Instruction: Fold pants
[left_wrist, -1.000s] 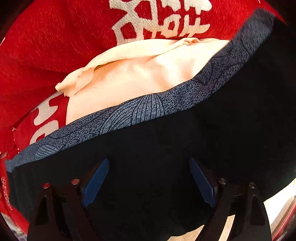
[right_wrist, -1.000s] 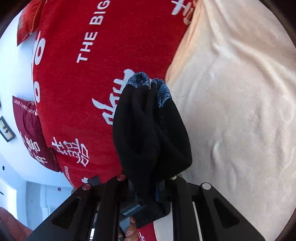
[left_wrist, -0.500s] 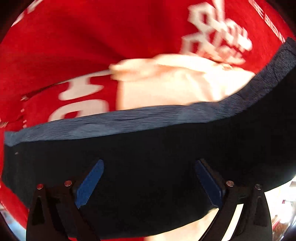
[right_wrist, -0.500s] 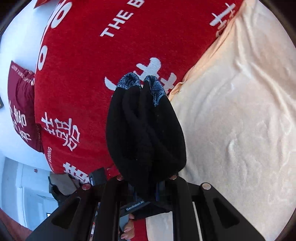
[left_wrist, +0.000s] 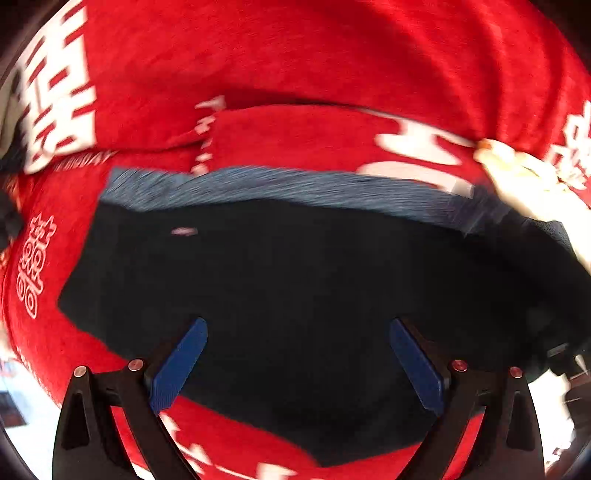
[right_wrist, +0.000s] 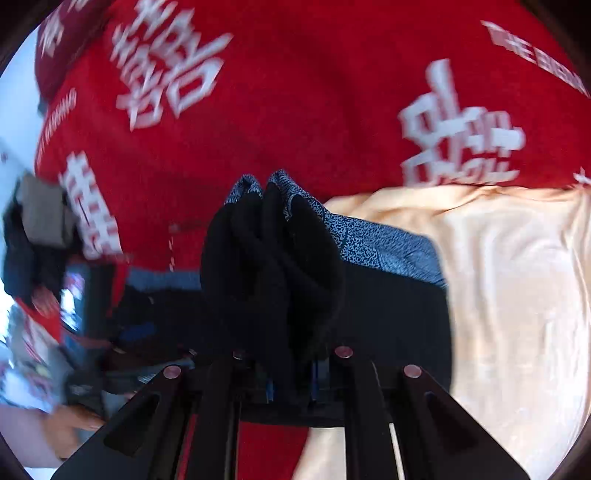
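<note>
The black pants (left_wrist: 295, 288) with a blue patterned waistband (left_wrist: 280, 188) lie spread over the red blanket in the left wrist view. My left gripper (left_wrist: 297, 354) is open just above the black fabric, its blue pads (left_wrist: 177, 365) wide apart. My right gripper (right_wrist: 291, 373) is shut on a bunched end of the pants (right_wrist: 273, 258), whose blue patterned edge (right_wrist: 258, 184) sticks up past the fingers. The rest of the pants (right_wrist: 391, 295) lies behind it, with the waistband (right_wrist: 384, 243) showing.
A red blanket with white characters (right_wrist: 314, 92) covers the surface. A cream cloth (right_wrist: 517, 277) lies to the right in the right wrist view and shows at the right edge of the left wrist view (left_wrist: 524, 184). Dark objects (right_wrist: 37, 240) sit at the far left.
Both views have swung: the cream cloth slid to the right edge of the left view. The right gripper, still holding the bunched pants, has come over the spread pants.
</note>
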